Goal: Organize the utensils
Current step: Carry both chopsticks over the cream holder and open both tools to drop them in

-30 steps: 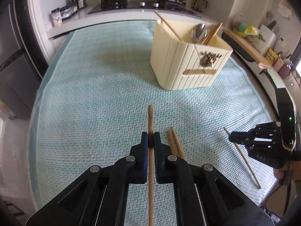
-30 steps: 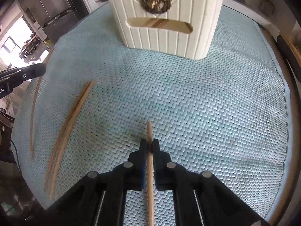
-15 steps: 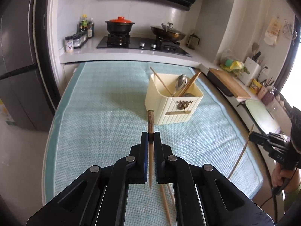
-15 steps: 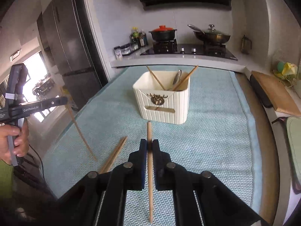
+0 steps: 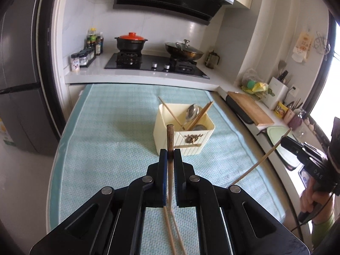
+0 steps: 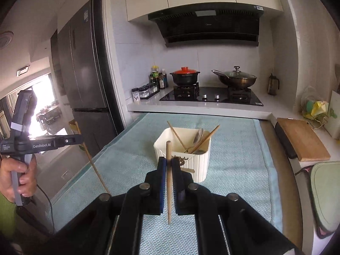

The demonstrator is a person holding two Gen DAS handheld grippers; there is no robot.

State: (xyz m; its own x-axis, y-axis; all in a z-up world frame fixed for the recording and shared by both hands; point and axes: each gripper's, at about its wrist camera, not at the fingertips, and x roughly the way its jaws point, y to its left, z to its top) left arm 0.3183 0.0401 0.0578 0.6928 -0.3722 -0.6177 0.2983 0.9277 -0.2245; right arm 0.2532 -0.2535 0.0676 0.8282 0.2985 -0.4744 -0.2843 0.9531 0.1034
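A cream utensil holder [image 5: 184, 136] stands on the teal mat, holding chopsticks and a metal spoon; it also shows in the right wrist view [image 6: 187, 155]. My left gripper [image 5: 170, 155] is shut on a wooden chopstick [image 5: 170, 140], lifted above the mat and short of the holder. My right gripper [image 6: 169, 163] is shut on another wooden chopstick [image 6: 169, 182], also raised in front of the holder. Two chopsticks [image 5: 173, 231] lie on the mat below my left gripper. The right gripper shows in the left wrist view [image 5: 284, 141], the left gripper in the right wrist view [image 6: 78, 140].
The teal mat [image 5: 110, 140] covers the table. A stove with a red-lidded pot [image 5: 130, 42] and a wok [image 5: 183, 51] stands behind. A wooden cutting board [image 5: 250, 110] lies on the right counter. A dark fridge [image 6: 85, 80] stands left.
Both grippers have lifted their chopsticks off the mat and risen well above it, so the holder now looks farther and lower. Both stay shut.
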